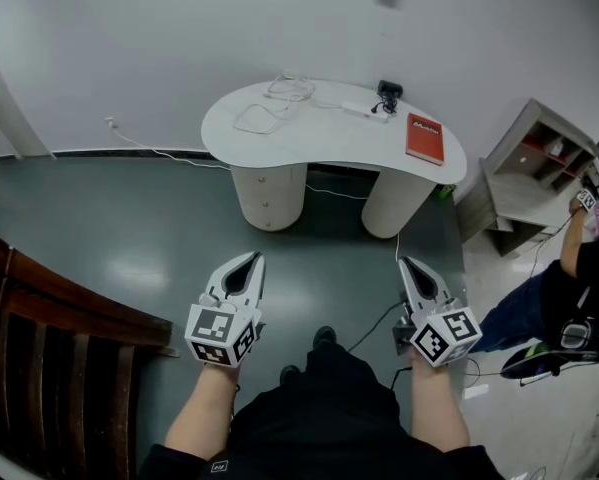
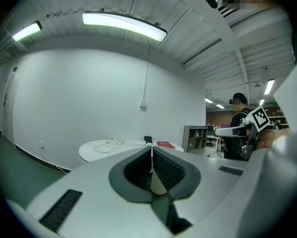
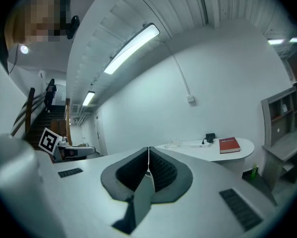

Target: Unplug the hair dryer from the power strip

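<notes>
Head view: left gripper (image 1: pixel 250 259) and right gripper (image 1: pixel 408 264) pinched together, empty; unbraced pulling could drag the strip (image 1: pixel 356 109) at 12 o'clock.

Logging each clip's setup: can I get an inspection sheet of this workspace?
Surface: white table, far ahead.
Job's things: white power strip, black plug-like item at its end; hair dryer not identifiable.
Clutter: red book.
Grippers: left gripper and right gripper shut, empty, far short of the table.
Cables: white cords coiled on the table; a floor cable by the wall.
Surroundings: wooden chair left, shelf unit and another person right.
</notes>
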The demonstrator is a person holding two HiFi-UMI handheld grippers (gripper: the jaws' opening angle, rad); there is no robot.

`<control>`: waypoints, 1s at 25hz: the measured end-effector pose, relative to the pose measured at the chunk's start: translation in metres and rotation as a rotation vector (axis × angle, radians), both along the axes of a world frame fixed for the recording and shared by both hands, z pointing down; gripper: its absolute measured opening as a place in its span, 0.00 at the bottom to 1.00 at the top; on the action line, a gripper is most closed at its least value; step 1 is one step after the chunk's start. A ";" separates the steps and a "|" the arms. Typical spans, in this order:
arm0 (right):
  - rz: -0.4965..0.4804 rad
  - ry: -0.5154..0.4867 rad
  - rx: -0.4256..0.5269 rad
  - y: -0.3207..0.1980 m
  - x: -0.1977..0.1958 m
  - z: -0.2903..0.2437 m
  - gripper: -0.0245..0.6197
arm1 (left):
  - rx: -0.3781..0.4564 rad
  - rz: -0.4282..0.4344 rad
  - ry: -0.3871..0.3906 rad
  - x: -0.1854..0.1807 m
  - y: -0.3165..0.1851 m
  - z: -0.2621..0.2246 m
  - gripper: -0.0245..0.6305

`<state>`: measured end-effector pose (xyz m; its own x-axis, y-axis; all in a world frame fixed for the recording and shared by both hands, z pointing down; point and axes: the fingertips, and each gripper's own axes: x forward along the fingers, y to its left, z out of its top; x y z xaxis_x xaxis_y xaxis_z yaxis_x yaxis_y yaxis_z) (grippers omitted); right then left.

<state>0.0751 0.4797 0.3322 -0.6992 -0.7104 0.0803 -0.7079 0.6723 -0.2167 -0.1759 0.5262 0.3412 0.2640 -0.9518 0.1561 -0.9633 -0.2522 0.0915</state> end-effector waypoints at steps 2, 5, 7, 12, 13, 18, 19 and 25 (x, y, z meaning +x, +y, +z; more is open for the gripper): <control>0.001 -0.011 -0.020 -0.012 -0.002 0.006 0.09 | -0.007 0.003 -0.004 0.002 -0.008 0.003 0.07; -0.007 -0.035 -0.044 -0.038 -0.009 0.015 0.09 | -0.024 -0.001 -0.015 -0.002 -0.030 0.008 0.07; -0.019 -0.047 -0.054 -0.057 -0.016 0.017 0.09 | -0.034 -0.006 -0.024 -0.005 -0.049 0.010 0.07; -0.031 -0.021 -0.053 -0.109 -0.016 0.022 0.09 | -0.032 0.005 -0.045 0.003 -0.106 0.003 0.07; -0.029 -0.017 -0.054 -0.122 -0.013 0.024 0.09 | -0.030 0.005 -0.049 0.005 -0.118 0.002 0.07; -0.045 -0.044 -0.054 -0.177 -0.005 0.025 0.09 | -0.039 -0.012 -0.071 0.012 -0.168 -0.001 0.07; -0.054 -0.046 -0.054 -0.186 -0.004 0.026 0.09 | -0.042 -0.016 -0.072 0.014 -0.175 -0.002 0.07; -0.060 -0.071 -0.085 -0.222 0.003 0.034 0.09 | -0.070 -0.009 -0.077 0.026 -0.210 0.006 0.07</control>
<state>0.0777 0.2574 0.3660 -0.7464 -0.6597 0.0873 -0.6478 0.6902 -0.3225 -0.1499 0.3159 0.3473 0.2398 -0.9402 0.2421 -0.9705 -0.2388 0.0339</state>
